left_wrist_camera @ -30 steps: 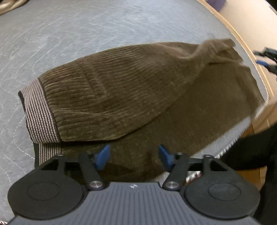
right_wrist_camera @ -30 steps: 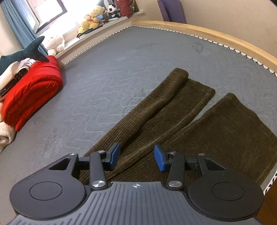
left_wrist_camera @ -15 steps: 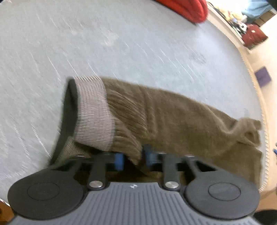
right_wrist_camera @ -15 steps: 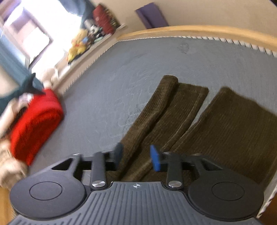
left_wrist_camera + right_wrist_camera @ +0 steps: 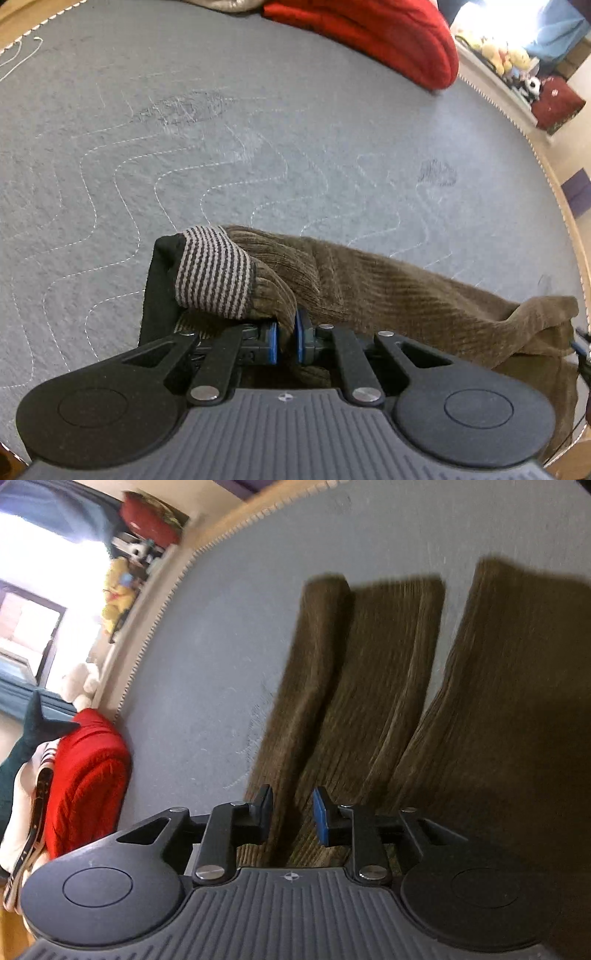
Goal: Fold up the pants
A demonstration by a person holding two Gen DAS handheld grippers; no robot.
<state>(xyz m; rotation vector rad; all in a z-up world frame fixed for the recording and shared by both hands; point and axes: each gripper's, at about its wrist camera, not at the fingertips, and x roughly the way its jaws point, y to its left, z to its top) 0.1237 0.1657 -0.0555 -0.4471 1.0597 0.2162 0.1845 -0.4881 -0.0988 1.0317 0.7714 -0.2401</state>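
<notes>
Comparing with a second ago: the left gripper [image 5: 285,341], then wide apart above the pants [image 5: 388,291], is now clamped on a bunch of brown corduroy just beside the striped waistband [image 5: 214,271], which has lifted off the mattress [image 5: 221,147]. The right gripper [image 5: 291,818] has dropped onto a trouser leg; its jaws are opening slightly, a fabric ridge between them, grip uncertain through blur. Pants lie along the mattress's near edge. Judgement: both ends nearly secured, fold about to start.

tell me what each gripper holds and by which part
Left gripper pinches the pants just below the striped waistband. Right gripper straddles a leg fold; jaws opening, no grip.
</notes>
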